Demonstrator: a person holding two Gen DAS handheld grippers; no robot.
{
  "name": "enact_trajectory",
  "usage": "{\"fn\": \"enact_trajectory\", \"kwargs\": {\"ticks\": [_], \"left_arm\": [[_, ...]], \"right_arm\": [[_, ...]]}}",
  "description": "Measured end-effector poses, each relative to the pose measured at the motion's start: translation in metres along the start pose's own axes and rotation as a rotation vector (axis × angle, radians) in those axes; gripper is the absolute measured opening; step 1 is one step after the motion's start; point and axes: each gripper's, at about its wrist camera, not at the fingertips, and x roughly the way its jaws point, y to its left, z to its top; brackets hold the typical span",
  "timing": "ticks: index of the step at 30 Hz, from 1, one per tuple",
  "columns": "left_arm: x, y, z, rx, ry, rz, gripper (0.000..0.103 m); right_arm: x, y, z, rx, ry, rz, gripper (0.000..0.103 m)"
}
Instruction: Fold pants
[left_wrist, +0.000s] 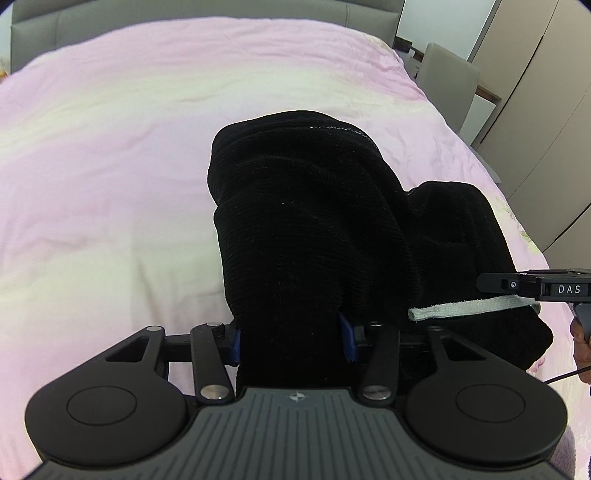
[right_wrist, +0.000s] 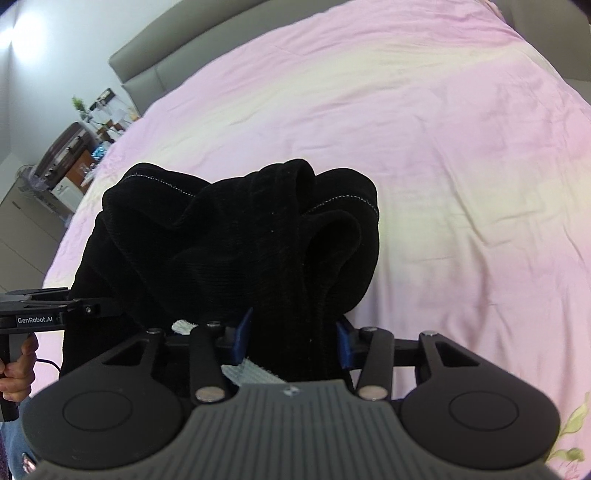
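Note:
Black ribbed pants hang bunched above the pink bed sheet, held up by both grippers. My left gripper is shut on a thick bundle of the black fabric, its blue pads pressing both sides. A pale grey drawstring trails from the waist toward the other gripper's body at the right edge. In the right wrist view my right gripper is shut on the pants too, with grey drawstring ends beside its blue pad. The left gripper's body shows at the left.
The sheet covers a wide bed with a grey padded headboard. A grey chair and pale wardrobe doors stand past the bed's right side. Cluttered shelves and a small table stand beside the bed. A hand holds the left handle.

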Motion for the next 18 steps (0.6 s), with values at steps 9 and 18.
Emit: {"fn": "enact_trajectory", "kwargs": {"ticks": [9, 18], "left_arm": [[-0.115, 0.053, -0.006, 0.068, -0.044, 0.156, 0.054], [-0.158, 0.124, -0.037, 0.067, 0.003, 0.241, 0.054]], "right_arm": [[-0.008, 0.120, 0.008, -0.049, -0.024, 0.135, 0.042], [0.035, 0.229, -0.020, -0.046, 0.007, 0.223, 0.042]]}}
